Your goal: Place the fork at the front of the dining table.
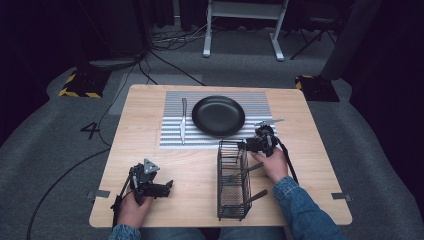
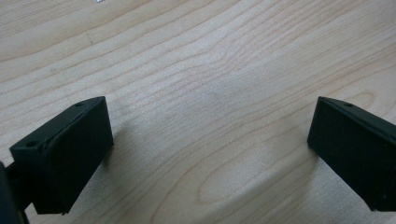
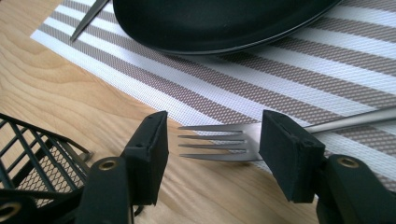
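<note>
Left gripper [image 1: 167,186] rests near-left on the table [image 1: 150,150], jaws spread, nothing between. Knife [image 1: 183,120] and black plate [image 1: 218,115] on striped placemat [image 1: 172,135]. Wire caddy [image 1: 233,180] near-centre. Right gripper [image 3: 212,140], jaws apart, straddles fork [image 3: 219,140] at placemat's near-right edge.

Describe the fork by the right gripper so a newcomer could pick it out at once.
Find the striped placemat on the wooden table with the black plate on it. At the mat's near right corner, the right gripper has its open jaws either side of a silver fork. Its four tines set it apart from the knife left of the plate.
</note>
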